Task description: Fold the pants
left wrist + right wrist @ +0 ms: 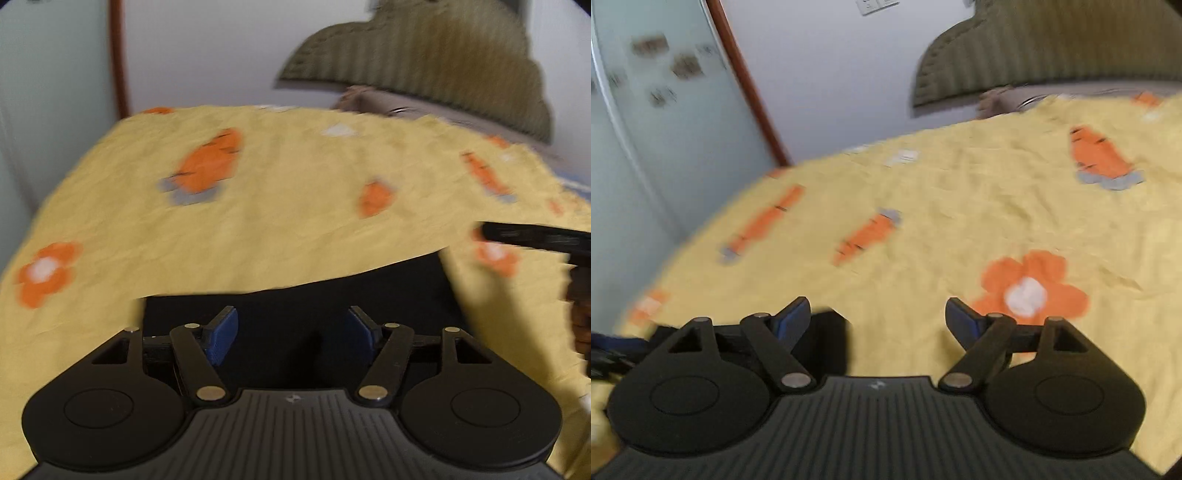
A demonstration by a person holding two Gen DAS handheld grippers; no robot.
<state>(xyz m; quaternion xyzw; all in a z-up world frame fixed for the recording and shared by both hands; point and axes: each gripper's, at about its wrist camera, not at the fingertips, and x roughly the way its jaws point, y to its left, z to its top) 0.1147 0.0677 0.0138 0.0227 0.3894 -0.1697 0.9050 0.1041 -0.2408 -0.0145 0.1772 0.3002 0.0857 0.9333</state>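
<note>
Black pants [332, 291] lie on a yellow bedsheet [280, 206] with orange carrot and flower prints. In the left wrist view my left gripper [293, 326] is open, its blue-padded fingers [221, 338] just above the black cloth, holding nothing. In the right wrist view my right gripper [877, 319] is open and empty above the sheet [960, 206]. A corner of the black pants [827, 343] shows beside its left finger. The right gripper's black body [535, 240] shows at the right edge of the left wrist view. Both views are blurred.
An olive ribbed headboard [436, 62] and white wall stand behind the bed. A frosted glass door [646, 129] with a brown wooden frame [750, 85] stands on the left. A grey pillow edge [1015, 98] lies under the headboard.
</note>
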